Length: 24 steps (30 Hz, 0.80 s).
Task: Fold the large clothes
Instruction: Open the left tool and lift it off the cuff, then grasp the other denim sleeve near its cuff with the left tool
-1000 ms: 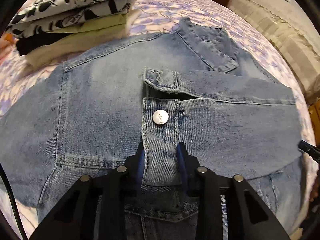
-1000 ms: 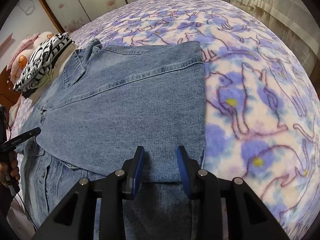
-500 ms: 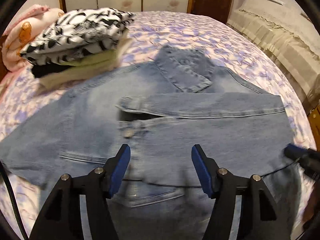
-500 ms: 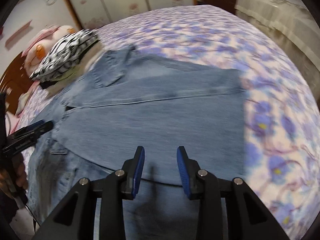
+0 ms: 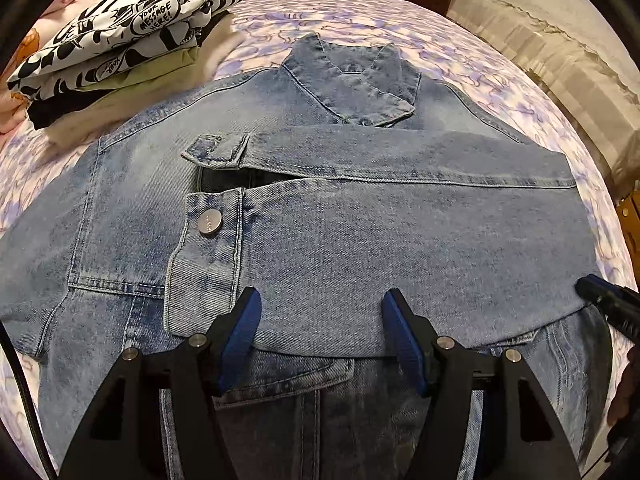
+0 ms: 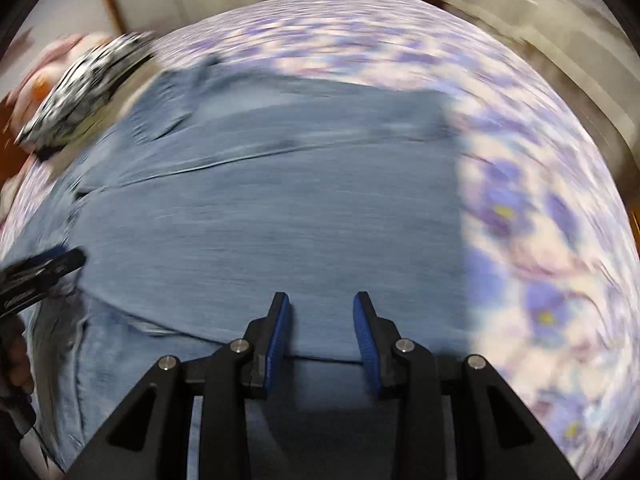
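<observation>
1. Since one second earlier: left gripper [image 5: 320, 334] released from the buttoned cuff [image 5: 206, 264] and spread wide; hovering over the lower edge of the folded sleeve [image 5: 400, 248], fingers [image 5: 240, 330] apart, nothing between them.
2. Since one second earlier: right gripper [image 6: 322, 332] pulled back a little above the denim, view now smeared by motion; jaws set at a middling gap, unchanged in width, no cloth seen between the blue pads [image 6: 278, 338]. Contact with the fabric: cannot tell.
3. Denim jacket [image 5: 132, 208]: spread flat on the purple floral bedspread [image 5: 460, 52], collar [image 5: 352, 80] at the far side, hem nearest both cameras.
4. Sleeves: both laid crosswise over the jacket body, upper sleeve [image 5: 400, 152] just behind the lower one, edges touching along most of their length. Dark gap visible between the two cuffs at left.
5. Cuff detail: one metal button [image 5: 210, 222] on the nearer cuff; upper cuff [image 5: 218, 152] slightly curled at its end.
6. Stack of folded clothes [image 5: 120, 40]: far left, beside the jacket shoulder, black-and-white printed garment on top, pale green and black layers beneath.
7. Right gripper tip [image 5: 608, 304] visible at the right edge of the left wrist view, at the sleeve's fold; left gripper tip [image 6: 40, 276] at the left edge of the right wrist view.
</observation>
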Motion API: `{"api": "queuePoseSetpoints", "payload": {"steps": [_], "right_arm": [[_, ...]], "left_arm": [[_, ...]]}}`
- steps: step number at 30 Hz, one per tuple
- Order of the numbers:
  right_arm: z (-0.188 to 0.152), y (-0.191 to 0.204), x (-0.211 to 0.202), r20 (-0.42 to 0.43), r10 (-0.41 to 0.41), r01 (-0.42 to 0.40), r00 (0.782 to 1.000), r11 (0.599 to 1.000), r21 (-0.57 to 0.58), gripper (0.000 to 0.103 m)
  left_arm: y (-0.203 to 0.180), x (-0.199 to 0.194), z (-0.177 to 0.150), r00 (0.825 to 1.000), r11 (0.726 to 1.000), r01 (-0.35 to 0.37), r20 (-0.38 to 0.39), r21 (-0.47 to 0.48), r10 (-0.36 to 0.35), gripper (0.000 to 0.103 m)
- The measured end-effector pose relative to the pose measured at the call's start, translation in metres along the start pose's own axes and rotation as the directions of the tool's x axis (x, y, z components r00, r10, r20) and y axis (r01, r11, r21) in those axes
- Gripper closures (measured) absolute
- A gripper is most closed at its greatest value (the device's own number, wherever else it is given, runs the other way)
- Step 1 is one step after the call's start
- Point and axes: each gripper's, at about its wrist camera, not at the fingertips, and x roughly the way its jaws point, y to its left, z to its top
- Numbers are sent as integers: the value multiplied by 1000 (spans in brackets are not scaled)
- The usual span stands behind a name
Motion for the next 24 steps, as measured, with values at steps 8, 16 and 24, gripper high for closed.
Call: {"api": "queuePoseSetpoints", "payload": {"steps": [8,16,24], "right_arm": [[-5,-1,-14,-1,-32,32,999,998,45,69],[-18,30,-45,-52,38,-36,998,999,41,69],[-36,91,-106,-42,117,-119,992,992,-52,69]], "left_arm": [[-3,-12,-1,999,1000,-22,-27,-10,22,40],[6,-65,-24,1000,999,-13,-29,-50,12,39],[47,-137,-59,1000,996,3,-15,-92,-4,39]]}}
